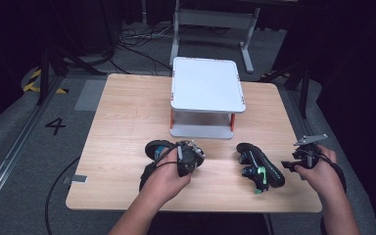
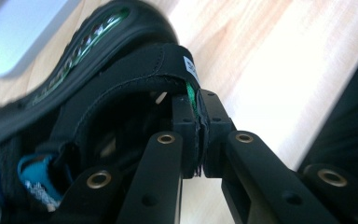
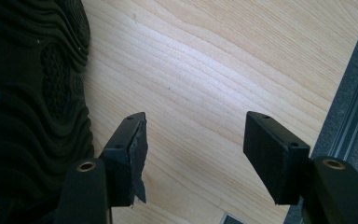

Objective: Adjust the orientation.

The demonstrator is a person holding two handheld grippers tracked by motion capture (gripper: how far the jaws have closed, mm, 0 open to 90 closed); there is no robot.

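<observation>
- Our left gripper is shut tight on the left shoe. In the left gripper view its two jaws pinch the shoe's black strap between them, just by a small green tab.
- That shoe is black with some blue inside. It sits right at the tips of the left gripper, on the wooden table.
- Past both grippers, farther up the table, stands a white rack with a flat top and a low shelf. In the left gripper view, a blurry bit of the rack shows just behind the shoe.
- Between our two grippers lies the right shoe. It is black with green bits and lies on its side.
- Our right gripper is open, with nothing between its jaws. It points at the right shoe, which is just beside its tips.
- In the right gripper view, we see the bumpy sole next to one jaw. Bare table shows in the gap.
</observation>
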